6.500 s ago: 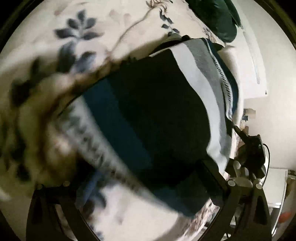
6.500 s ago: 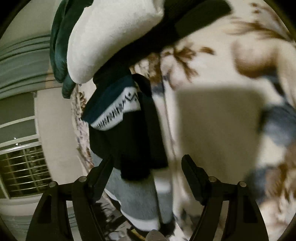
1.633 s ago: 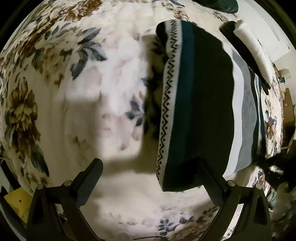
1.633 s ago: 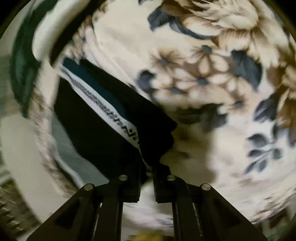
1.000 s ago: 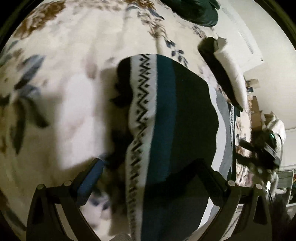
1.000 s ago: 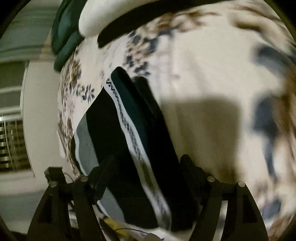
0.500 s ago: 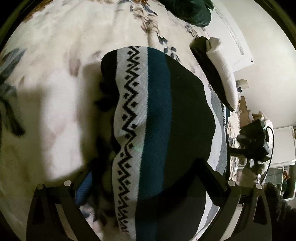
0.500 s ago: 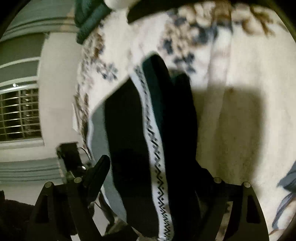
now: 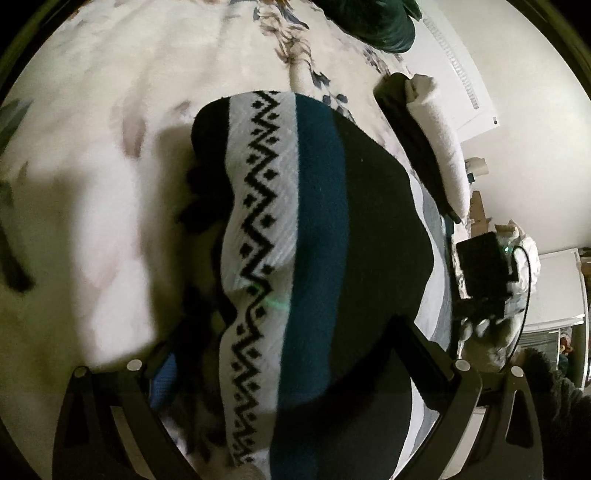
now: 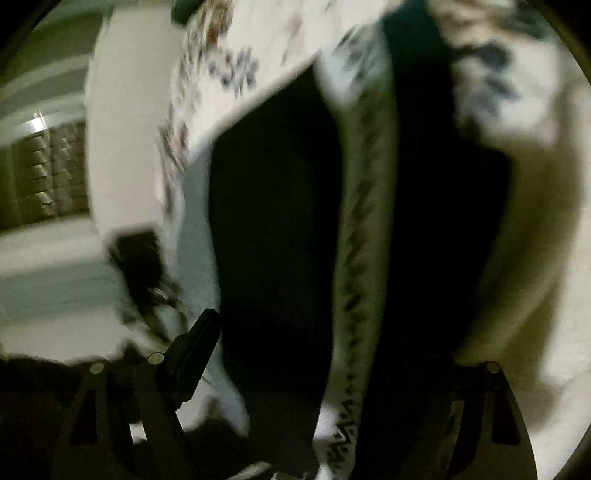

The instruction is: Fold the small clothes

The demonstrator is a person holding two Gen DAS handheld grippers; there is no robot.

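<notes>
A folded knit sweater (image 9: 325, 236) with black, teal, grey and white bands and a black zigzag stripe lies on a floral blanket (image 9: 92, 155). My left gripper (image 9: 284, 354) is open, its fingers spread to either side of the sweater's near end, which fills the gap between them. In the blurred right wrist view the same sweater (image 10: 280, 229) runs up from between the fingers of my right gripper (image 10: 332, 354), which is open and astride its near edge. The right gripper also shows in the left wrist view (image 9: 484, 273) past the sweater's far side.
A folded black and white garment (image 9: 432, 144) lies on the blanket beyond the sweater. A dark green cloth (image 9: 373, 18) sits at the far end. A white wall (image 9: 524, 110) and furniture stand to the right. A window with a grille (image 10: 44, 177) shows at left.
Both grippers have moved in closer over the sweater, which now fills more of each view. The right gripper, shut on the sweater's edge 1.6 s ago, has since opened.
</notes>
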